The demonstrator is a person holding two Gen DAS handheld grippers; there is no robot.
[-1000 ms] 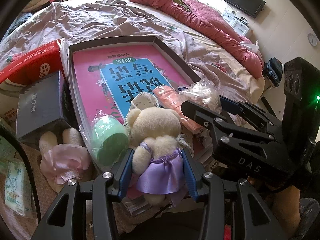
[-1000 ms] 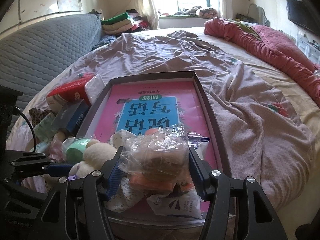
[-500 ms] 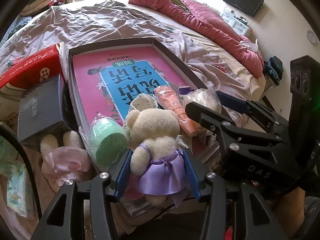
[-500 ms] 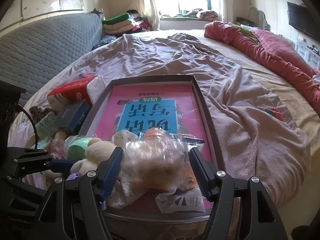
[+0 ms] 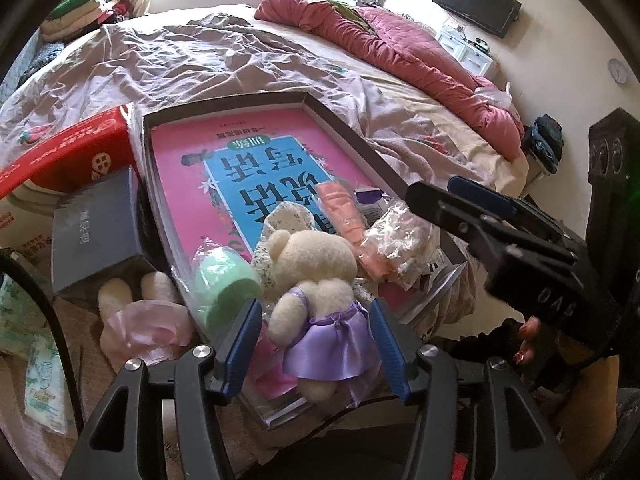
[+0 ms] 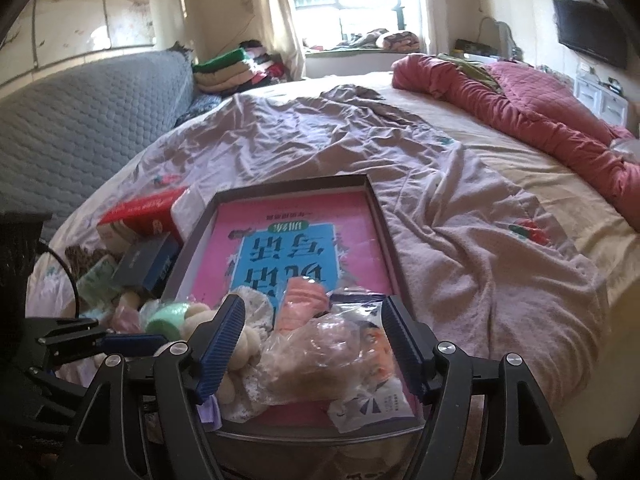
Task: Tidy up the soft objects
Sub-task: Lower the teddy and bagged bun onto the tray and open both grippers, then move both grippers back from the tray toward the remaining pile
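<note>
A cream teddy bear in a purple dress (image 5: 320, 304) lies on the near edge of the dark tray (image 5: 344, 128), which holds a pink and blue book. My left gripper (image 5: 314, 346) straddles the bear; its jaws are opening, and a gap shows beside the left pad. A crinkled clear bag with a soft brownish thing inside (image 6: 320, 352) rests on the tray's near right corner. My right gripper (image 6: 312, 344) frames that bag, jaws opening, pads off the plastic. A green foam roll (image 5: 224, 284) and an orange soft piece (image 5: 344, 220) lie by the bear.
Left of the tray sit a grey box (image 5: 96, 232), a red carton (image 5: 68, 152), a plush in a pink dress (image 5: 140, 320) and a tissue pack (image 5: 44, 392). Rumpled mauve bedding (image 6: 440, 208) spreads beyond, with a red quilt (image 6: 540, 112) at the far right.
Both pairs of jaws have widened. The bear and the bag, gripped before, now sit loose on the tray. The right gripper has drawn up and back a little.
</note>
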